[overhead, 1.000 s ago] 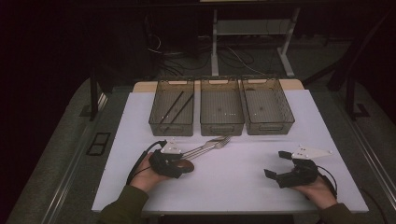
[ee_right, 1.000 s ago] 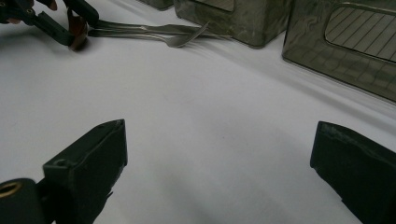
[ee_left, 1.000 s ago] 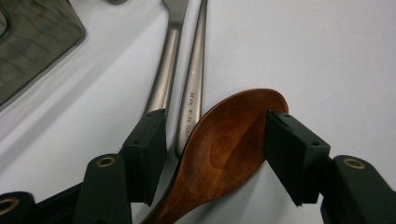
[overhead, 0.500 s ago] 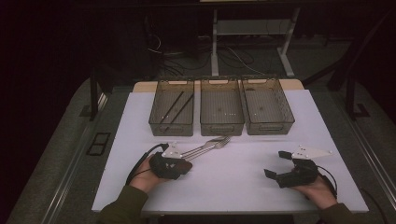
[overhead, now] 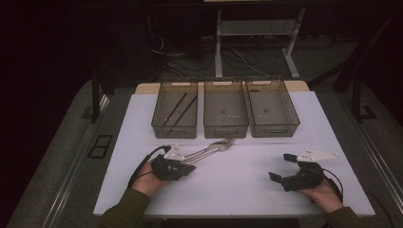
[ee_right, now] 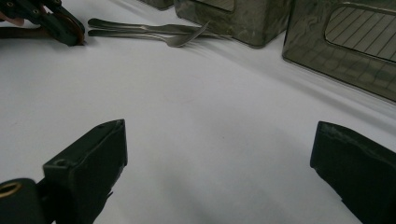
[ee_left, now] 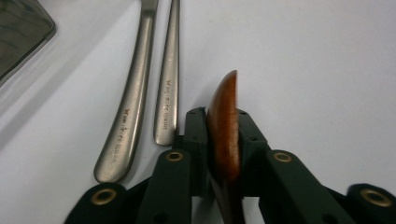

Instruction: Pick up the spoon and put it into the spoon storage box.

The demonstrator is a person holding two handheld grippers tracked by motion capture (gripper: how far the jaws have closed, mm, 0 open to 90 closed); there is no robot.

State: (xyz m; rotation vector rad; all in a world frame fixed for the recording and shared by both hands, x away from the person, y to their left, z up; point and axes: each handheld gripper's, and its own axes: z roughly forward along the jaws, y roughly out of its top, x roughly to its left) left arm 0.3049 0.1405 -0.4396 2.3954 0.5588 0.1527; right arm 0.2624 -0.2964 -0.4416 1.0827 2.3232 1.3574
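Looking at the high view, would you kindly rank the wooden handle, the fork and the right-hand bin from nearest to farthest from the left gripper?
1. wooden handle, clamped in the left gripper.
2. fork, just beyond, toward the bins.
3. right-hand bin, far right of the row.

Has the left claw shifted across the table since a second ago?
No. The left claw sits at the same spot below the left bin; its jaws have just been closing on the wooden piece.

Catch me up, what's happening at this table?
A person works two handheld grippers. The left gripper has just been closing and now pinches a brown wooden piece, likely a utensil handle, beside two metal utensils on the white table. The right gripper rests open, apart from them. Three mesh bins stand behind; the left one holds dark chopsticks.
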